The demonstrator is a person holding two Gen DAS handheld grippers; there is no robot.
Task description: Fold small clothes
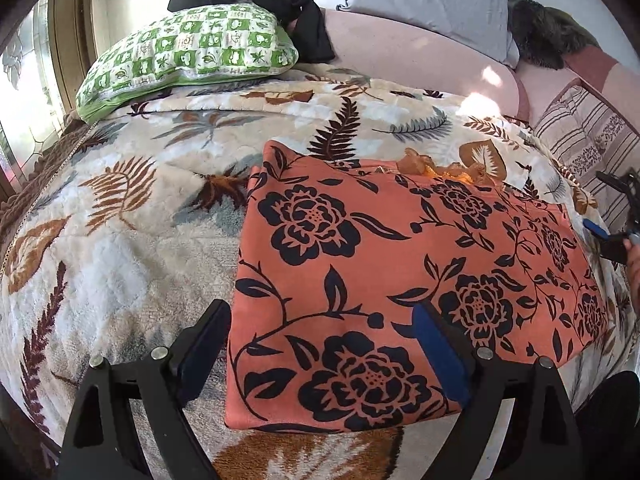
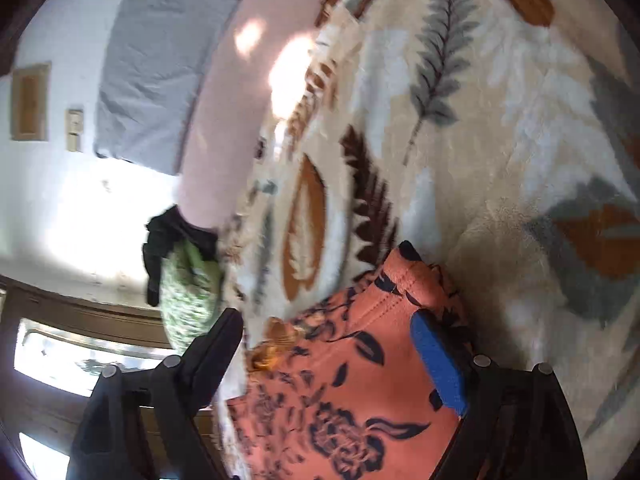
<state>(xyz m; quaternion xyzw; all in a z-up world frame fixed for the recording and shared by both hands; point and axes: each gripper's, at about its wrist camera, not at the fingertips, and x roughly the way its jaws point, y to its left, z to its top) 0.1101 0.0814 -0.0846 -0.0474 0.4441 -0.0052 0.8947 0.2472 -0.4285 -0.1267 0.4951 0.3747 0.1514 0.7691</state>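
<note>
Mid-fold: orange floral garment (image 1: 400, 280) flat on leaf blanket (image 1: 120, 240). Left gripper (image 1: 320, 344) open, empty; right gripper (image 2: 326, 356) open around corner. Next: pinch, fold across.

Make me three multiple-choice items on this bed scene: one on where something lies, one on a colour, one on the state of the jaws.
1. Where does the black garment lie?
A. under the orange cloth
B. on top of the green checked pillow
C. between the left jaws

2. What colour is the flower print on the orange cloth?
A. white
B. green
C. black

3. How do the jaws of the left gripper stand?
A. open, over the near corner of the cloth
B. shut on the pillow
C. shut on the leaf-print blanket

Answers: 1 B, the black fabric drapes across the pillow's top edge; 2 C, dark blossoms and vines cover the orange ground; 3 A, the fingers stand wide apart with cloth seen between them.
</note>
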